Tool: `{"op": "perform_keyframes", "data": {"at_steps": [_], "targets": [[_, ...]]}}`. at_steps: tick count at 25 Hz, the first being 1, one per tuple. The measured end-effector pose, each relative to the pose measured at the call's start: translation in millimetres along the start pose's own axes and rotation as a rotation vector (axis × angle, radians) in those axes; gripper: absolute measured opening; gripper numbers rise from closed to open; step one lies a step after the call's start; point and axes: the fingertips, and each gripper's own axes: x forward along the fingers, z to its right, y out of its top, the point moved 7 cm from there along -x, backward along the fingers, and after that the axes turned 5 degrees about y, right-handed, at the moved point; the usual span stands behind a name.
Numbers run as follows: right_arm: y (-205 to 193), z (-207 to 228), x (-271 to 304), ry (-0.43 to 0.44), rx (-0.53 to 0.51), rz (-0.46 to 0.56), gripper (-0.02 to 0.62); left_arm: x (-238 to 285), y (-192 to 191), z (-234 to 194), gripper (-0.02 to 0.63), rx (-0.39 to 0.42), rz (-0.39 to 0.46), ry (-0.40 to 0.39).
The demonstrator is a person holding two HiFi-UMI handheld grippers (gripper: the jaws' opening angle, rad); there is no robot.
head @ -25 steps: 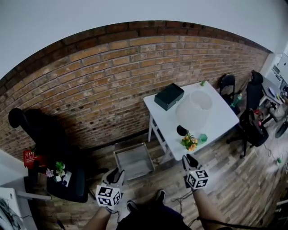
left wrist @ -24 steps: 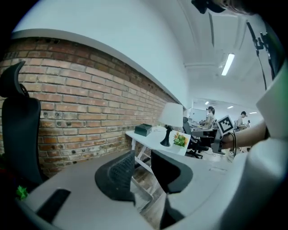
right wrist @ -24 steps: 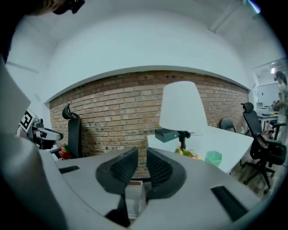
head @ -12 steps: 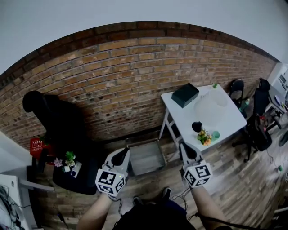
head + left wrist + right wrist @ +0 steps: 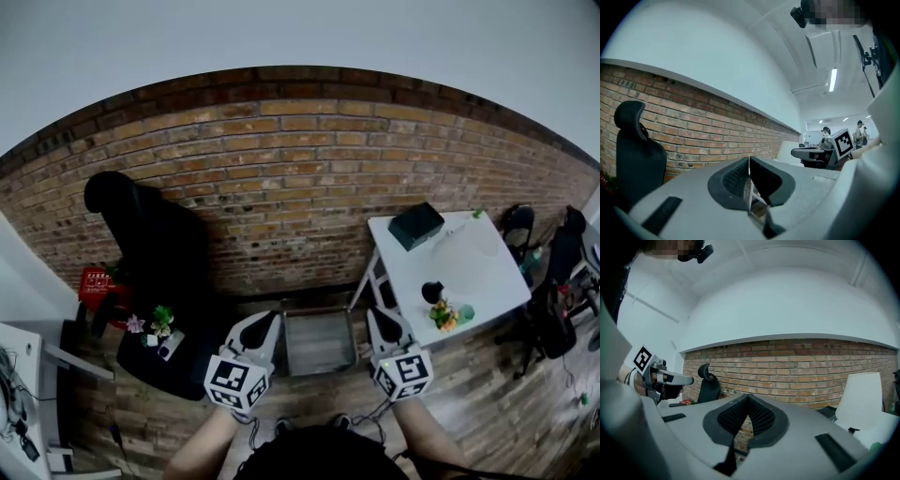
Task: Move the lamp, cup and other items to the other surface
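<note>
In the head view a white table (image 5: 408,274) stands at the right against the brick wall. On it are a white lamp shade (image 5: 466,240), a black box (image 5: 416,225), a black cup (image 5: 432,292), a small flower bunch (image 5: 442,312) and a green cup (image 5: 466,313). Both grippers hang in the air in front of me, short of the table. My left gripper (image 5: 266,322) (image 5: 749,161) is shut with nothing in it. My right gripper (image 5: 379,317) (image 5: 748,398) is shut and empty too. The lamp shade (image 5: 862,397) also shows at the right of the right gripper view.
A grey metal frame (image 5: 319,339) lies on the wooden floor between the grippers. At the left are a black office chair (image 5: 141,239) and a low dark seat (image 5: 159,361) carrying small potted flowers (image 5: 161,319). Black chairs (image 5: 553,281) stand beyond the table.
Both grippers' jaws have closed from partly open. The view has swung left, so the table sits further right in the head view, and both grippers have come up toward the middle.
</note>
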Motion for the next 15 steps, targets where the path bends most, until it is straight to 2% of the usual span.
{"op": "perform_keyframes", "data": {"at_steps": [5,15], "targets": [[0,10,2,0.025,0.015,0.002,0.003,3,1,3,0.012,-0.015,0.009,0.048],[11,39,-11,0.054,0.013,0.050,0.003,33,9,26,0.012,-0.026,0.017,0.073]]}}
